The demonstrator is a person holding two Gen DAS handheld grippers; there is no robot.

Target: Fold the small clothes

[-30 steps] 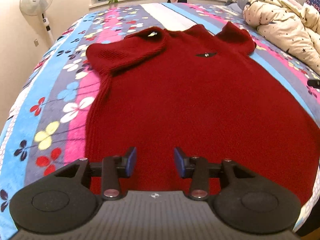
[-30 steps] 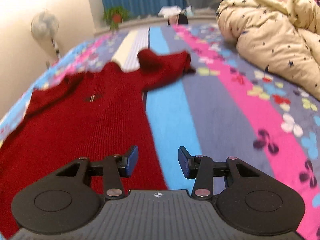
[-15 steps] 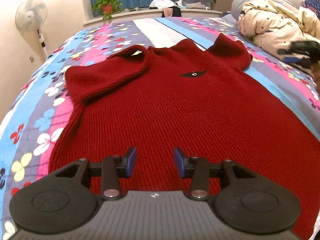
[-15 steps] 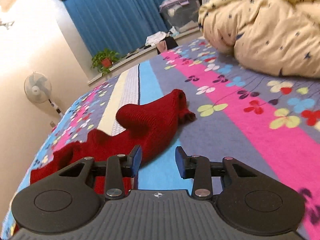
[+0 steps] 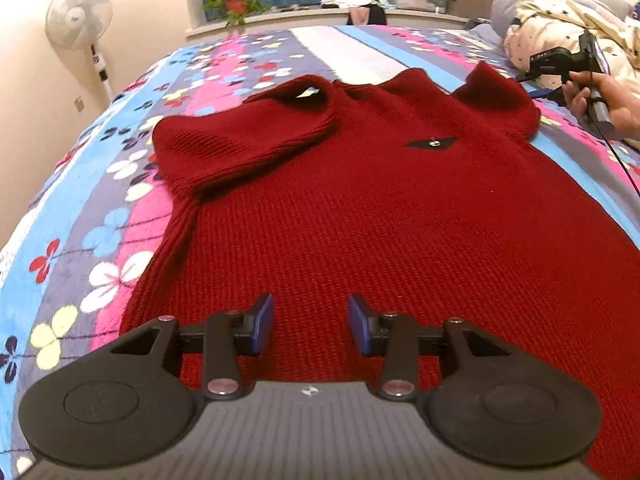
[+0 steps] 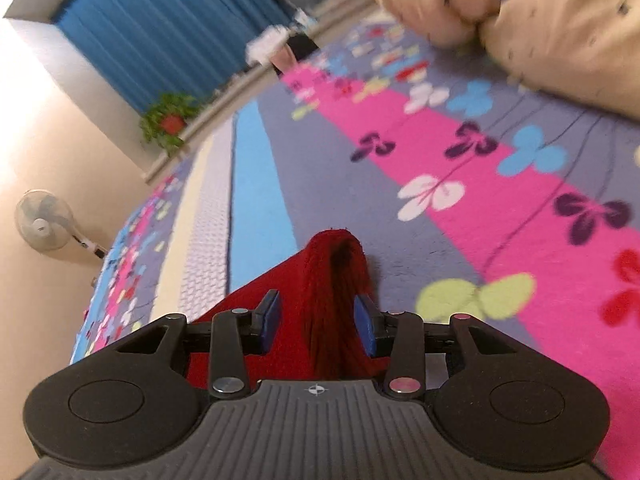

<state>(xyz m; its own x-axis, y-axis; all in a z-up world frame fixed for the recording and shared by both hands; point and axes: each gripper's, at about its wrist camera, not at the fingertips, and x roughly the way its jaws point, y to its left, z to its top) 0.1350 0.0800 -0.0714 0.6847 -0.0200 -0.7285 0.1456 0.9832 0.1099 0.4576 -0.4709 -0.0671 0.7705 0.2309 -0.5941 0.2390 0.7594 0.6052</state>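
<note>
A dark red knitted sweater (image 5: 380, 216) lies flat on the flowered bedspread, neck away from me, its left sleeve (image 5: 240, 140) folded in over the chest. My left gripper (image 5: 311, 324) is open and empty, hovering above the sweater's lower hem. My right gripper (image 6: 316, 320) is open with the tip of the sweater's right sleeve (image 6: 336, 276) lying between its jaws. In the left wrist view the right gripper (image 5: 576, 60) and the hand holding it sit beside the right sleeve (image 5: 500, 100).
The bedspread (image 5: 100, 236) has blue, pink and grey flowered stripes. A cream starred duvet (image 6: 540, 20) is bunched at the right. A standing fan (image 5: 80, 16) stands by the left wall. A potted plant (image 5: 234, 2) is on the window ledge.
My right gripper has moved forward and down to the right sleeve's tip, which now lies between its jaws. The left gripper has shifted slightly over the hem.
</note>
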